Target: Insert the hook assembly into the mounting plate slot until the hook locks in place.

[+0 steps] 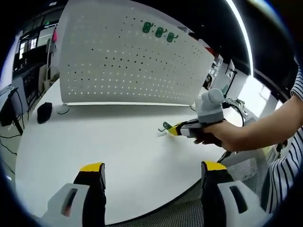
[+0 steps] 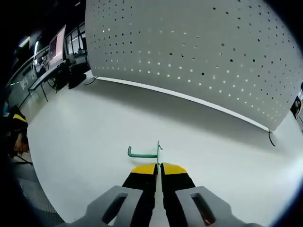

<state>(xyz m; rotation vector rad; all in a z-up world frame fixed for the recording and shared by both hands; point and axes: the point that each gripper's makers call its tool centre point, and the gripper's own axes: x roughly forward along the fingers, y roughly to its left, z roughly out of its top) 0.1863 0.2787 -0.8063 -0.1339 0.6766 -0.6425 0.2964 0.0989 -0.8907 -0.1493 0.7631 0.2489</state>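
Note:
A white pegboard (image 1: 128,56) stands upright at the back of the white table (image 1: 109,156); it also spans the top of the right gripper view (image 2: 199,52). Three green hooks (image 1: 159,31) hang near its top edge. My right gripper (image 2: 159,166) is shut on a green hook (image 2: 143,152), gripping its flat end just above the table, the curved tip pointing left. In the left gripper view that right gripper (image 1: 176,130) appears at the right, held by a hand, with the green hook (image 1: 164,127) at its tip. My left gripper (image 1: 151,168) stands open over the table's near edge, nothing between its jaws.
A small black object (image 1: 44,112) and a round grey disc (image 1: 63,109) lie at the table's left, near the pegboard's foot. A mesh chair back (image 1: 246,163) and a striped sleeve (image 1: 284,165) are at right. Desks and monitors (image 2: 57,56) stand beyond the table.

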